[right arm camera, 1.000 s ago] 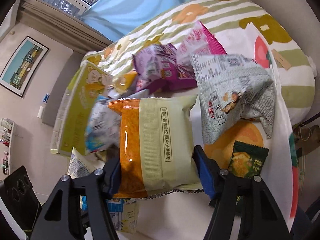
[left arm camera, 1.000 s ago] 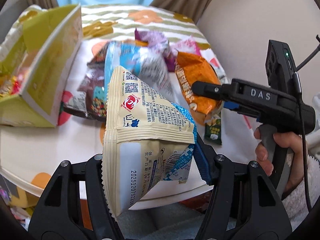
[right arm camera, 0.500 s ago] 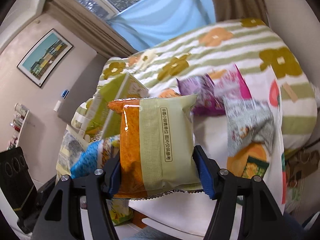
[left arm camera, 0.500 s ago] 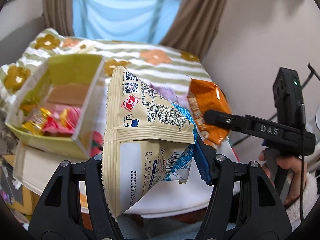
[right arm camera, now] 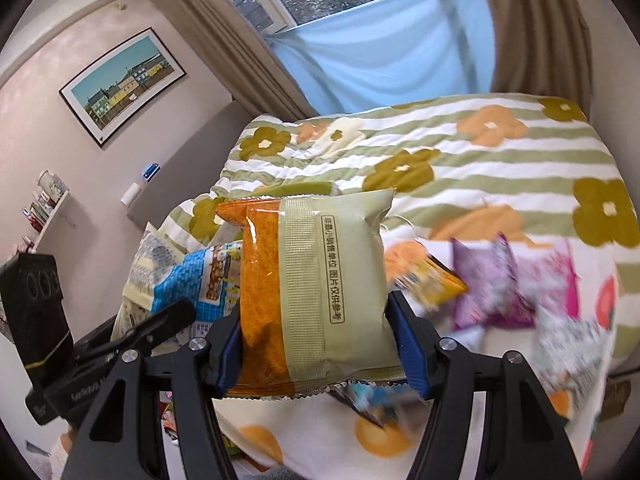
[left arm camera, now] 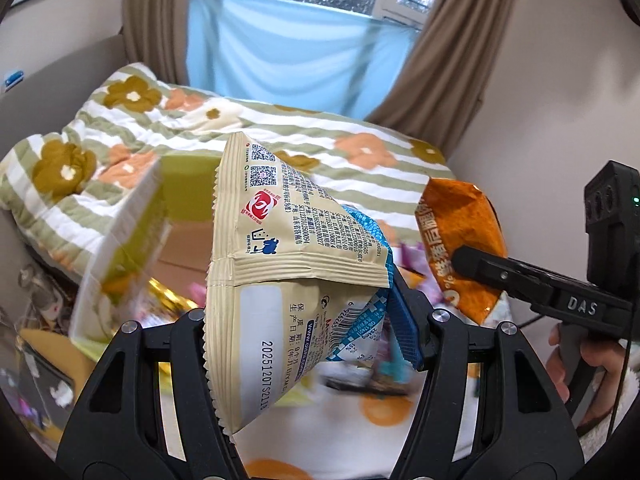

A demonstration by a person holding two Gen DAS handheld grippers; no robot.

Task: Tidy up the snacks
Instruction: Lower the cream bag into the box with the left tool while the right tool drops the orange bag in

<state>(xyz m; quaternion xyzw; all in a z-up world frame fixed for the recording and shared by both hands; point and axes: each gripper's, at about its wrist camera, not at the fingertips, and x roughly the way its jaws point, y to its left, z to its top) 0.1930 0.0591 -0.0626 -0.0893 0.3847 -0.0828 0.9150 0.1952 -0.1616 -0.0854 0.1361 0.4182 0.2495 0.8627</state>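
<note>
My left gripper point(left arm camera: 304, 320) is shut on a cream and blue snack bag point(left arm camera: 280, 280) and holds it up in the air above the bed. My right gripper point(right arm camera: 316, 344) is shut on an orange and pale green snack bag point(right arm camera: 320, 288), also lifted; this bag shows at the right of the left wrist view point(left arm camera: 456, 240). A yellow-green cardboard box point(left arm camera: 132, 240) with snacks inside sits low at the left. Purple and pink snack bags point(right arm camera: 504, 284) lie loose on the white cloth.
The bed carries a green-striped flowered quilt point(left arm camera: 280, 128). A blue curtain point(left arm camera: 288, 52) and window stand behind it, a wall on the right. A small orange packet point(right arm camera: 432, 276) and a grey printed bag point(right arm camera: 568, 340) lie among the loose snacks.
Both grippers have risen with their bags, so the views now look higher toward the window. The loose snacks and the box have dropped lower in view.
</note>
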